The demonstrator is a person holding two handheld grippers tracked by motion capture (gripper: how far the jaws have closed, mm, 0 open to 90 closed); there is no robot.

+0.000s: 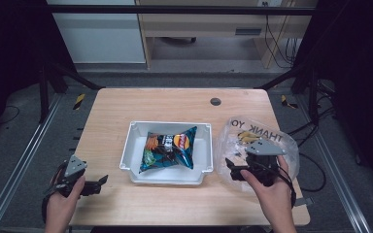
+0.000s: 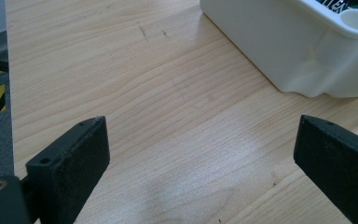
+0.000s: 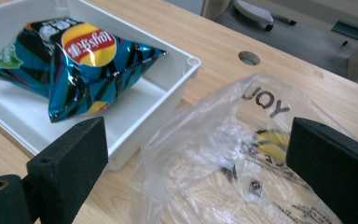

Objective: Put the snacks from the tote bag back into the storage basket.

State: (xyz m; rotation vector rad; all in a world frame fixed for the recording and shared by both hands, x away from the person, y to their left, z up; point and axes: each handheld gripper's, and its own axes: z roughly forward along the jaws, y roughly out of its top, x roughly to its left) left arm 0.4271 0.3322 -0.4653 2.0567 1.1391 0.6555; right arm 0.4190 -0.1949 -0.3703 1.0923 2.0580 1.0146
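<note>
With the right tool (image 1: 234, 171) held released over the clear plastic bag (image 3: 223, 158) near the surface's right edge and the left tool (image 1: 97, 184) released at its front-left corner, the bag-grasping step is judged pending, calling for closure on a fold.

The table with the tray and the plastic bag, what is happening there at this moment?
A person holds a gripper in each hand. The right gripper hovers, jaws open, over a clear plastic bag lying right of a white tray. A blue chip bag lies in that tray. The left gripper, also open, waits over bare table left of the tray. Nothing is gripped.
</note>
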